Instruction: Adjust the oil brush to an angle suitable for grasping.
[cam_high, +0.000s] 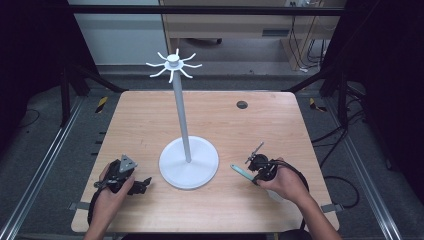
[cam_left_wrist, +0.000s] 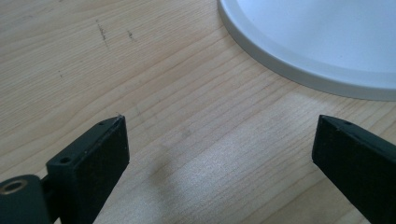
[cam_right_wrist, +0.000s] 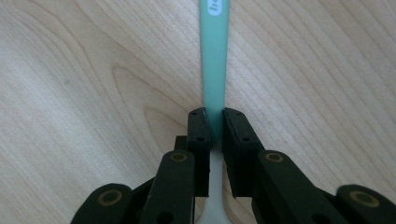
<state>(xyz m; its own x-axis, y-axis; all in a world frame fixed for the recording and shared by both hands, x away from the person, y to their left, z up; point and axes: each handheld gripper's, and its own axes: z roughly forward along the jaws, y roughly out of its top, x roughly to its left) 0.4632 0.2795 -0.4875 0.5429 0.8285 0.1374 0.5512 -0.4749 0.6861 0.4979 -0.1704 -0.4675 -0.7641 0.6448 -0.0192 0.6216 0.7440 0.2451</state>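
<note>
Right gripper view: slim teal handle (cam_right_wrist: 214, 60) with white oval mark, whitening toward rear, laid flat on wooden table (cam_right_wrist: 93, 70), clamped between narrow jaws of right gripper (cam_right_wrist: 214, 114). Left gripper (cam_left_wrist: 219, 140) held low beside white stand base (cam_left_wrist: 327, 42), jaws wide, nothing between.

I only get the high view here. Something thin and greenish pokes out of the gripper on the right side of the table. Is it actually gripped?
Observer: Yes. In the right gripper view the right gripper has its two black jaws closed on a flat mint-green plastic handle.
Operator: Is it green all the way along?
Observer: No. Behind the jaws it turns white and widens.
Operator: And the other gripper, is it holding anything?
Observer: No. In the left gripper view the left gripper stands wide open over bare light wooden table.
Operator: Is it touching that tall white hook stand?
Observer: No. The stand's round white base lies just ahead, with wood between.
</note>
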